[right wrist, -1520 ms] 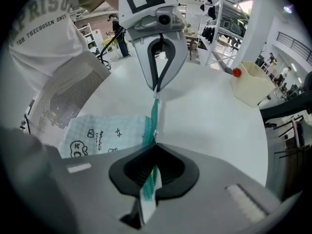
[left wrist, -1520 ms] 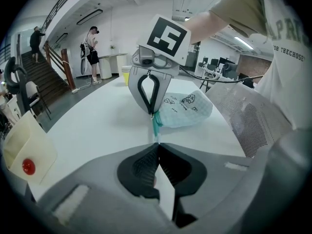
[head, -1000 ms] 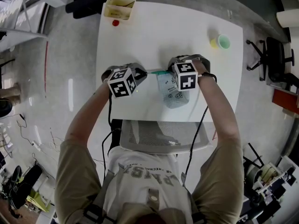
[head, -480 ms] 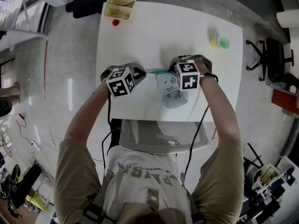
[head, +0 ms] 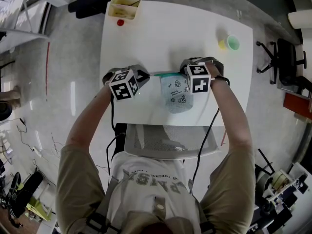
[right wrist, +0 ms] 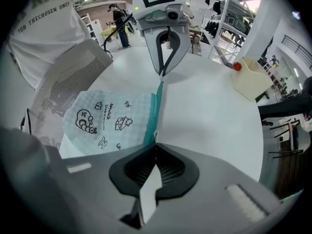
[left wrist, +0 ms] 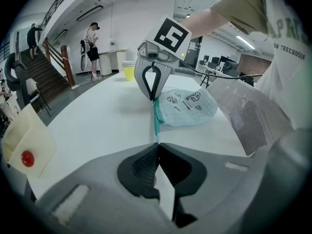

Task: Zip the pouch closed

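A pale mint pouch (head: 176, 95) printed with small cartoons lies on the white table (head: 146, 38), near its front edge. Its teal zipper (head: 165, 74) runs along the far side, stretched between the two grippers. My left gripper (head: 146, 75) is shut on the zipper's left end, seen close in the left gripper view (left wrist: 157, 141). Over at the right end, my right gripper (head: 184, 73) is shut on the zipper (right wrist: 152, 113), its jaws closed at the tip (right wrist: 156, 143). Each gripper view shows the other gripper pinching the far end. Whether the zipper pull is in either grip is hidden.
A cream bin (head: 124, 6) stands at the table's far left corner with a red ball (head: 120, 23) beside it. A yellow cup and a green cup (head: 230, 44) sit at the far right. A mesh chair (head: 161, 140) is against the table's near edge.
The two grippers have drifted slightly apart, left one leftward, right one rightward. More of the pouch shows from under the right gripper, and the zipper edge lies straighter.
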A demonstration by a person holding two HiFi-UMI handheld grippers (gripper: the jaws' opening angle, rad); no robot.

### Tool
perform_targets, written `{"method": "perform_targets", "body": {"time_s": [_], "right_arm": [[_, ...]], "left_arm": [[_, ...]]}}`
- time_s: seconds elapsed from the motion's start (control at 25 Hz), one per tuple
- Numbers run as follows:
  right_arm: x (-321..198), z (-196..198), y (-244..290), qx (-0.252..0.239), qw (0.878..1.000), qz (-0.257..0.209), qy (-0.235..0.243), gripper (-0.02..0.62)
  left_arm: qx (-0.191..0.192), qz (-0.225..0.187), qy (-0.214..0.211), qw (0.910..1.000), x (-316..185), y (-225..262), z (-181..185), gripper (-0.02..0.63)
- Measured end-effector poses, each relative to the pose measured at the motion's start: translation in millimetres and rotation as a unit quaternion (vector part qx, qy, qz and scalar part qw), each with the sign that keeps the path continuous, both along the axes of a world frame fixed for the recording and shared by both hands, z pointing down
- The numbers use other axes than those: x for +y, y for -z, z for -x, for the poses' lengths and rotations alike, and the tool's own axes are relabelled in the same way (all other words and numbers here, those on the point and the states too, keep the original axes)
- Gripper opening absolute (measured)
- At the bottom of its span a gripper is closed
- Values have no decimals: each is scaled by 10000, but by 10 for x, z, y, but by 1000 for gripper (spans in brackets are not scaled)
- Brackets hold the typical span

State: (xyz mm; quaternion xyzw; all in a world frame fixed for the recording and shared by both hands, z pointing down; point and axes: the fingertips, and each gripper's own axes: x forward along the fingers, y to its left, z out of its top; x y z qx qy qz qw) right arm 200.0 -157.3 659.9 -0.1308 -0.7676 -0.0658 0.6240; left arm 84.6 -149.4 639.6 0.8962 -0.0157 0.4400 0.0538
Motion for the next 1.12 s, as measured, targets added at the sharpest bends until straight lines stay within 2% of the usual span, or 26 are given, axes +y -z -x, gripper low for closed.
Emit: {"method": "perform_targets", "body": {"time_s": [0.72,0.84,1.0,1.12], "right_arm": [[0,-112,22,49,10000,-4,-87,3],[4,-194,16,196,9998,-3,-34,3],[-26,-305,9,94,9993,44,-373,3],[-12,-318,-23,146,9994,27,-327,3]], "left_arm": [[-34,46,46,10000,-8,-38,47,11],[-138,48,11,9999,-2,-74,102,11],[-117,166,207,9996,-4,-97,214,10],[-152,132,155,9997,-5,-99,195,11]]}}
